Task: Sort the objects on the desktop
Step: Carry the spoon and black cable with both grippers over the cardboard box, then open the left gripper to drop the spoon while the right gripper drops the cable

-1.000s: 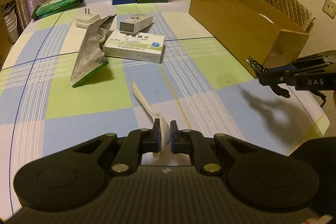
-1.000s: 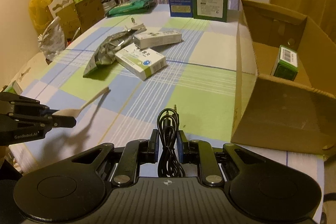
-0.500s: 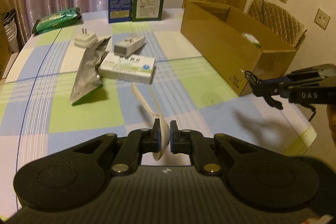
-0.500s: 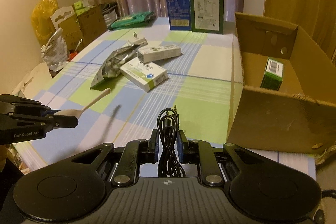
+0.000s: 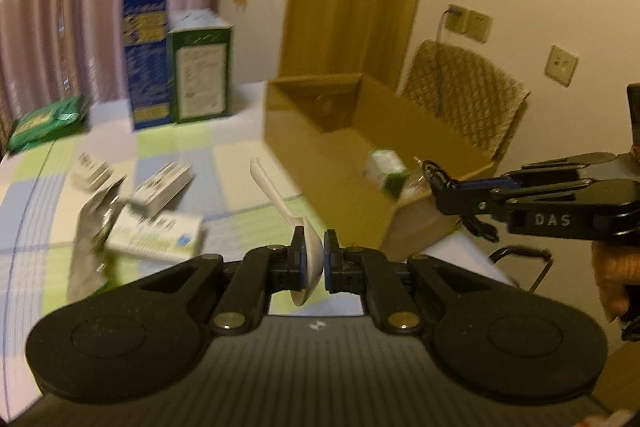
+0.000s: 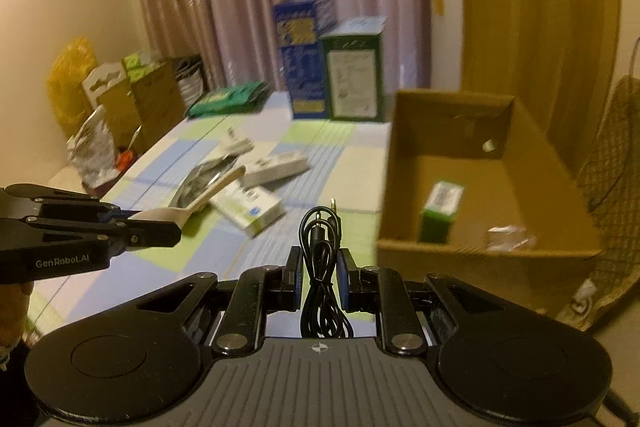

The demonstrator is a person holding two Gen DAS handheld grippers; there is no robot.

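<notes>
The left gripper (image 5: 311, 255) clamps the light, stiff white plastic spoon (image 5: 280, 203) by its bowl; the right gripper (image 6: 319, 271) pinches the limp coiled black cable (image 6: 322, 259) mid-bundle, brown cardboard box (image 6: 472, 251) at two o'clock.

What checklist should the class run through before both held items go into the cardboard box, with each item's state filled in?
1. Left gripper clamped on the white spoon: ok.
2. Right gripper clamped on the black cable: ok.
3. Cardboard box open at the top: ok.
4. Free floor inside beside the green packet: ok.
5. Both items lifted off the table: ok.
6. Cable's hanging loops will pass the box rim: cannot tell.
</notes>
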